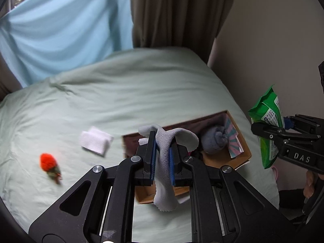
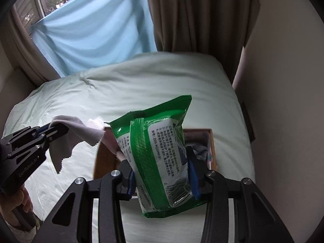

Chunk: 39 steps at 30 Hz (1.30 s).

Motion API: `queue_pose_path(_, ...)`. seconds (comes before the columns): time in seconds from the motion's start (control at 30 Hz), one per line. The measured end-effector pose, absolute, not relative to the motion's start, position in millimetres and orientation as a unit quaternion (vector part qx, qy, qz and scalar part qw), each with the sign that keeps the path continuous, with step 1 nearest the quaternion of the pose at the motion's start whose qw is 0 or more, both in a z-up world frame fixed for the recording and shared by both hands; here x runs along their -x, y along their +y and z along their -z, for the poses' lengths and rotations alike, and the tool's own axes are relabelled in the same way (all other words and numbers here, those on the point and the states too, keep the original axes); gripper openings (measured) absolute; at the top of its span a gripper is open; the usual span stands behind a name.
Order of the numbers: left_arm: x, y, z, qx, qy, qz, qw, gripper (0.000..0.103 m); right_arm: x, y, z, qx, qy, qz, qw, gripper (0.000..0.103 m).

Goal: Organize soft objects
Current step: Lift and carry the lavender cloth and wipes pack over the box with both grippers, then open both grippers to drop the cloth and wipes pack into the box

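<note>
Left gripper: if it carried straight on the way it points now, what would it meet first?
Probably the open brown box on the bed; the left gripper, shut on the grey cloth, points down into it. Depth is unclear.

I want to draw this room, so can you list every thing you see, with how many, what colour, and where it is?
cloth: one, grey, pinched in the left gripper
wipes pack: one, green and white, clamped in the right gripper
box: one, brown, on the bed
rolled socks: one roll, grey-blue, inside the box
folded cloth: one, white, on the bed
toy: one, orange-red, on the bed
bed: one, pale green cover
curtains: one brown, one light blue, behind the bed
left gripper: black, shut
right gripper: black, shut
</note>
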State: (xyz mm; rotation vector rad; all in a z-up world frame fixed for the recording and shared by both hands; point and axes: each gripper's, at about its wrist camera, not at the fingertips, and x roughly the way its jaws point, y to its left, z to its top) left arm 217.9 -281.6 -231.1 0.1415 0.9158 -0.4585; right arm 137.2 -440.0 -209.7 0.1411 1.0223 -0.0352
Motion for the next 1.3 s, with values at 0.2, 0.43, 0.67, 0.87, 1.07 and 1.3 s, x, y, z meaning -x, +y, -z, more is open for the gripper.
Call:
queue_pose_path(0.2, -230.8, -328.0, 279.4, -0.089, 0.481, 0.228, 0.842, 0.009, -150.2, -466.4, 257.5, -0.102, 0.517, 0.014, 0.850, 0.039)
queue_pose_path(0.43, -225.4, -344.7, 327.8, -0.104, 0.521, 0.234, 0.815, 0.009, -155.2, -486.6, 306.0, -0.153, 0.538, 0.019, 0.829, 0.039)
queue_pose_path(0.67, -222.9, -344.8, 339.7, -0.120, 0.539, 0.217, 0.805, 0.011, -158.5, -488.6, 317.5, -0.189, 0.539, 0.013, 0.821, 0.045)
queue_pose_path(0.87, -222.5, -333.3, 339.0, -0.118, 0.540, 0.222, 0.804, 0.103, -161.1, -491.1, 317.4, -0.212, 0.521, 0.009, 0.827, 0.101)
queue_pose_path(1.07, -218.6, -325.4, 336.3, -0.122, 0.545, 0.208, 0.803, 0.103, -155.8, -489.5, 318.6, -0.212, 0.521, 0.008, 0.827, 0.101)
queue_pose_path(1.3, -208.2, -318.3, 324.0, -0.118, 0.545, 0.203, 0.805, 0.103, -148.2, -483.6, 307.4, -0.193, 0.509, 0.001, 0.839, 0.101)
